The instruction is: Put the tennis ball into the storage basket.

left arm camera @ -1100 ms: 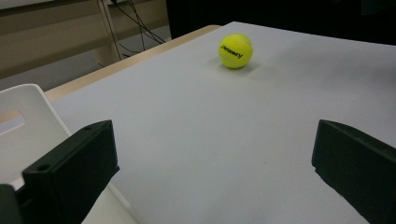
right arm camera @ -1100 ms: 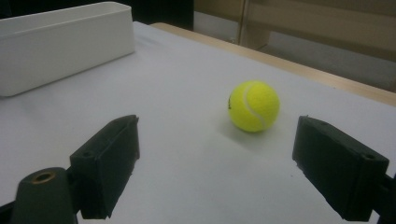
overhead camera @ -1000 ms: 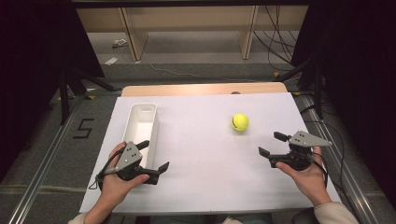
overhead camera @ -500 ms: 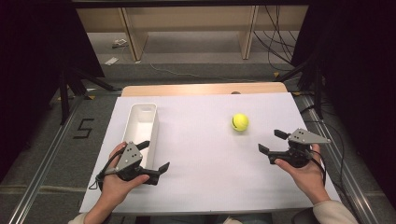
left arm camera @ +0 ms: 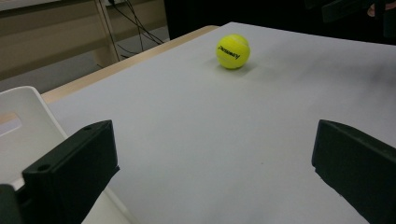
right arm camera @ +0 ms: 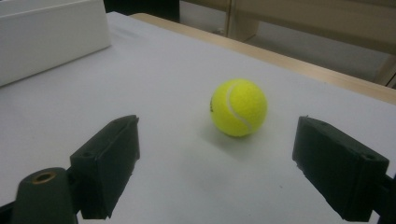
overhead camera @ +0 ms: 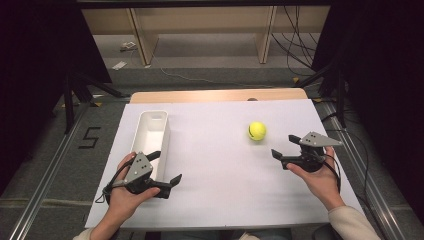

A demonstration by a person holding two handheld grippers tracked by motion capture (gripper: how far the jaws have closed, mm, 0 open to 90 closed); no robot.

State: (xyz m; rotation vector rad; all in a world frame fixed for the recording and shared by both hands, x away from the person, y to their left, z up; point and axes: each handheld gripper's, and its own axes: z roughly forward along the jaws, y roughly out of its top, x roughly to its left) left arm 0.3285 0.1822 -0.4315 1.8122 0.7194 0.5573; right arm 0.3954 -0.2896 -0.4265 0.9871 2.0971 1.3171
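Note:
A yellow tennis ball (overhead camera: 257,131) rests on the white table top, right of centre. My right gripper (overhead camera: 283,145) is open just short of the ball, on its near right. In the right gripper view the ball (right arm camera: 238,107) lies a little beyond the wide gap of that gripper (right arm camera: 217,135), touching neither jaw. My left gripper (overhead camera: 167,166) is open at the near left, beside the near end of a white bin (overhead camera: 151,140). In the left gripper view the ball (left arm camera: 232,51) is far off beyond this gripper (left arm camera: 212,140), and the bin (left arm camera: 23,121) is at the left.
The white sheet (overhead camera: 215,175) covers the table, with a wooden strip (overhead camera: 215,95) along the far edge. The bin's long wall (right arm camera: 51,35) stands at the far left in the right gripper view. Floor rails, cables and shelf legs lie beyond the table.
My right gripper has edged slightly forward and left, closer to the ball. The left gripper, the ball and the bin have stayed put.

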